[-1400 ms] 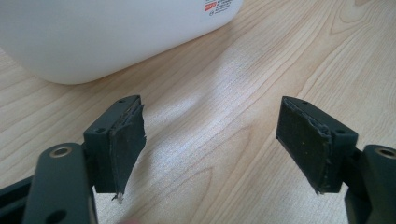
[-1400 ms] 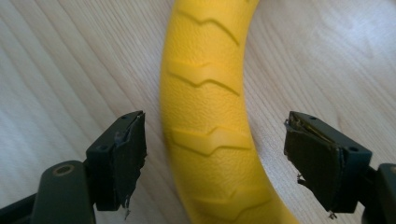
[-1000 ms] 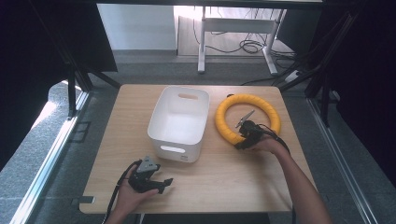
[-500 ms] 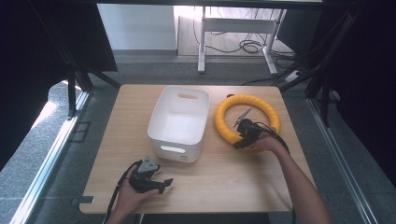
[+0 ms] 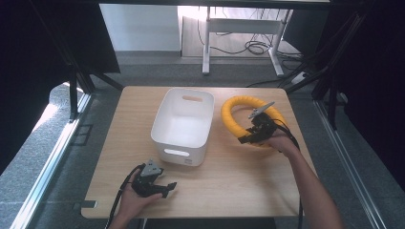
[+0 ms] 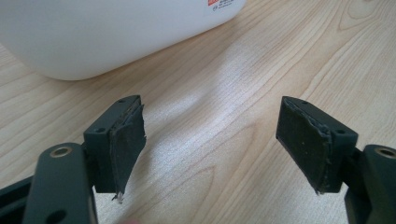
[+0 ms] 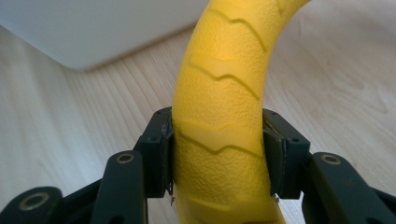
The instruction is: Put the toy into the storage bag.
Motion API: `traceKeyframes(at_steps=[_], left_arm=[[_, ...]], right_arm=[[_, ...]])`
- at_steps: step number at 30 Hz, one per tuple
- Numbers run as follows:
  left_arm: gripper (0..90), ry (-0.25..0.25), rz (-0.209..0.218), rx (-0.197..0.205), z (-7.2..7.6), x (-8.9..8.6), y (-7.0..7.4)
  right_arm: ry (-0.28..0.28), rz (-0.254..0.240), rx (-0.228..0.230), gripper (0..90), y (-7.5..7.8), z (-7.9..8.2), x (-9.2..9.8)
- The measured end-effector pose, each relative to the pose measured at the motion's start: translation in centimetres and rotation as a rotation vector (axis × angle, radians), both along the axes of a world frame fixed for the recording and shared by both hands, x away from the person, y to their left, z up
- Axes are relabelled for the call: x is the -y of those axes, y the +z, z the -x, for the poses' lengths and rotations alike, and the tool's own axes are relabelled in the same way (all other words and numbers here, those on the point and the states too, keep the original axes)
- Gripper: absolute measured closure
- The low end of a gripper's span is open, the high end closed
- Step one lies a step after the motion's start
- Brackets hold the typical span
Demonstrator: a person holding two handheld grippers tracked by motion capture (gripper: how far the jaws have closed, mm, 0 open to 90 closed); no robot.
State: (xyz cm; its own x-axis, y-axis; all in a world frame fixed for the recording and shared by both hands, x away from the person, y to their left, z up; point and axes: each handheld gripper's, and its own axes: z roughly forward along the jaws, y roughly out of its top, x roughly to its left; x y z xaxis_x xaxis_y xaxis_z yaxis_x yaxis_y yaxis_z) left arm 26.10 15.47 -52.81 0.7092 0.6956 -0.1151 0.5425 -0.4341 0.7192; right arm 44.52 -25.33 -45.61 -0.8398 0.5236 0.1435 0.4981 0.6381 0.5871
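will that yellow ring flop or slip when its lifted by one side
The yellow ring probably keeps its shape: its thick tube looks unsquashed where the right gripper pinches it. Its pebbled, grooved skin should resist slipping. Held at one side, it may swing.

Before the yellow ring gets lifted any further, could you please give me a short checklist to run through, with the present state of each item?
1. Right gripper jaws have just been closing and now clamp the yellow ring on both sides: ok.
2. Grip sits across the ring's tube, pads flat against it: ok.
3. White bin beside the ring is open-topped, nothing seen inside: ok.
4. Left gripper jaws open, nothing between them, over the table near the bin: ok.
5. Far side of the ring off the table: cannot tell.
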Motion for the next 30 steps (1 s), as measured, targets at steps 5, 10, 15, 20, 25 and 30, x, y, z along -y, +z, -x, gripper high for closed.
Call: traceKeyframes(at_steps=[5,10,15,20,25,30], left_arm=[[23.9,-0.003,-0.003,-0.003,0.0,0.1,0.0],[23.9,-0.001,-0.004,-0.004,0.0,0.2,-0.1],[23.9,-0.005,-0.008,-0.007,0.0,0.3,-0.2],[23.9,-0.002,-0.004,-0.007,0.1,0.4,-0.1],[23.9,-0.005,-0.008,-0.007,0.1,0.5,-0.2],[23.9,-0.005,-0.009,-0.005,0.0,0.4,-0.2]], right_arm=[[-0.029,-0.148,0.006,51.1,1.9,0.7,1.6],[-0.029,-0.230,0.009,51.1,3.0,1.3,2.4],[-0.029,-0.333,0.015,51.2,4.0,2.3,3.4],[-0.034,-0.425,0.035,51.4,4.9,3.5,4.2],[-0.040,-0.442,0.047,51.4,5.1,4.3,4.3],[-0.041,-0.477,0.075,51.4,5.7,4.9,4.5]])
